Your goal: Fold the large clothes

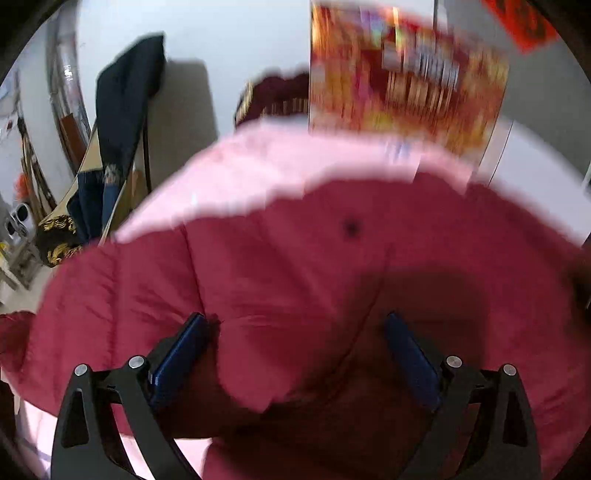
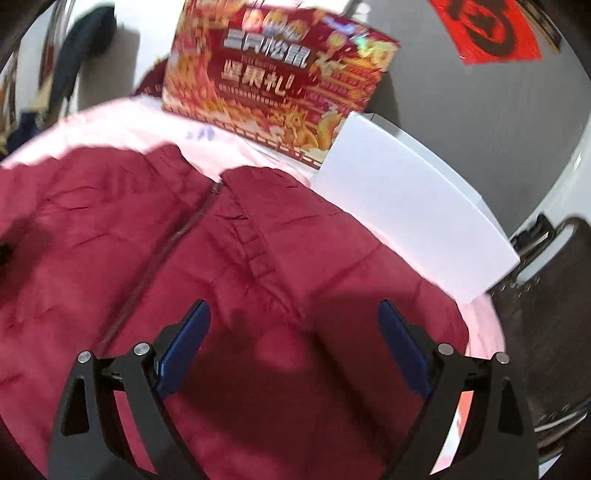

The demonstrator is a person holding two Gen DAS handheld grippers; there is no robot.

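Left gripper point(image 1: 295, 332): blue-padded fingers spread wide, nothing between them, poised over the dark red quilted padded jacket point(image 1: 295, 258). Right gripper point(image 2: 293, 325): likewise wide apart, gripping nothing, above the same jacket point(image 2: 258, 258) beside its dark zip point(image 2: 162, 243). The jacket lies spread flat on a pale pink sheet point(image 2: 122, 125). Beyond it, a white flat box point(image 2: 406, 206) and a red-and-gold printed gift carton point(image 2: 280, 74) stand on the sheet. Dark clothing point(image 1: 122, 110) hangs at far left.

Red gift box point(image 2: 273, 74) printed "三只松鼠" and "坚果礼", wall banner point(image 2: 487, 29) character unreadable
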